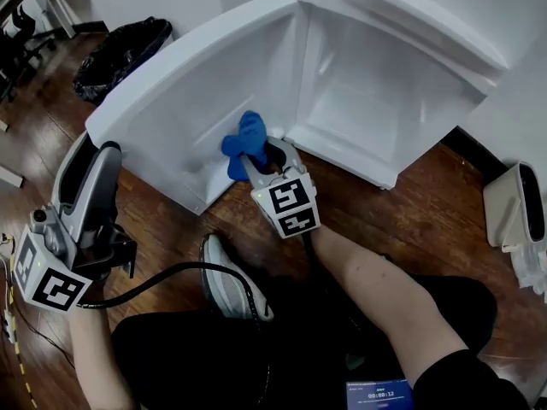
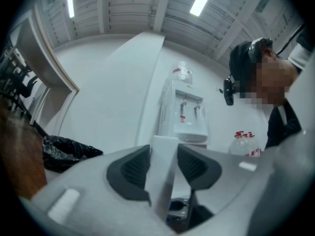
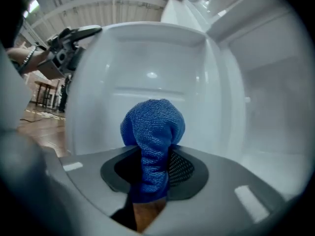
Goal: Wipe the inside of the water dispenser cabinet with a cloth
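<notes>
Legs (image 1: 197,357) crouch on the wood floor (image 1: 410,207) before the open cabinet (image 1: 376,101).
Right gripper (image 1: 256,162) has its jaws clamped on the blue cloth (image 1: 245,142), low by the door (image 1: 197,84) hinge; left gripper (image 2: 164,165) jaws pinch the door's edge.

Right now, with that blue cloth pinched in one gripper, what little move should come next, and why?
Probably push the right gripper forward until the blue cloth presses on the white inner wall of the cabinet, then start wiping. The cloth is pinched in its jaws and faces that white surface, and the left gripper clamps the door by its edge.
</notes>
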{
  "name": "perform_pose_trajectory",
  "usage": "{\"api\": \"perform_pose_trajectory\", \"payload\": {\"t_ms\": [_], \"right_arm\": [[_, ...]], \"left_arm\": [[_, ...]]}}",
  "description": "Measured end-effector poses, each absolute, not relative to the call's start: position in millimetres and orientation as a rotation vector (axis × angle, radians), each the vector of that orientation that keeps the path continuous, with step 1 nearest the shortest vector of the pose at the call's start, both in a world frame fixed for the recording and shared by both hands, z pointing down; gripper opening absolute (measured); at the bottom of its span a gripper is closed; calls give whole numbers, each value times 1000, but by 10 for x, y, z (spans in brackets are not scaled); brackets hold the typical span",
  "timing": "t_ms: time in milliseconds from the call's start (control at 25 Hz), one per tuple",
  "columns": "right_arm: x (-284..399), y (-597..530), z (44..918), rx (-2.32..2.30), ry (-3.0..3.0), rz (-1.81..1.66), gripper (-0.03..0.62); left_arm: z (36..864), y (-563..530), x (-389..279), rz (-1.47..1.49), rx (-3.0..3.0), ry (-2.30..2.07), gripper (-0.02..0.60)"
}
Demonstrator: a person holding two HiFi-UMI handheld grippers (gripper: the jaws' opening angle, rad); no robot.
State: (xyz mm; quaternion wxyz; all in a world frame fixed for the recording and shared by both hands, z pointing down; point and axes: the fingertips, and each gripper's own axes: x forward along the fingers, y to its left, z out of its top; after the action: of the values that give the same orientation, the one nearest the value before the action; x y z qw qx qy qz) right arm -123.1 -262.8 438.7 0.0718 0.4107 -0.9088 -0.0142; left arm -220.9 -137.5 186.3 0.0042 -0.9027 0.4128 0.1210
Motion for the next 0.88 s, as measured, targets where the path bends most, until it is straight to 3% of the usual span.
{"api": "perform_pose_trajectory", "payload": {"t_ms": [240, 680, 880], "right_arm": [[-719, -3125, 4372, 1443, -2532, -180, 124], [-1960, -1889, 4651, 926, -2785, 144, 126], [-2029, -1774, 4728, 807, -2795, 251, 123]], "left_arm": [[1857, -1373, -2195, 374, -2829, 1282, 175], [1899, -1394, -2256, 396, -2821, 1316, 176], [1900, -1414, -2276, 400, -2830, 1329, 178]]}}
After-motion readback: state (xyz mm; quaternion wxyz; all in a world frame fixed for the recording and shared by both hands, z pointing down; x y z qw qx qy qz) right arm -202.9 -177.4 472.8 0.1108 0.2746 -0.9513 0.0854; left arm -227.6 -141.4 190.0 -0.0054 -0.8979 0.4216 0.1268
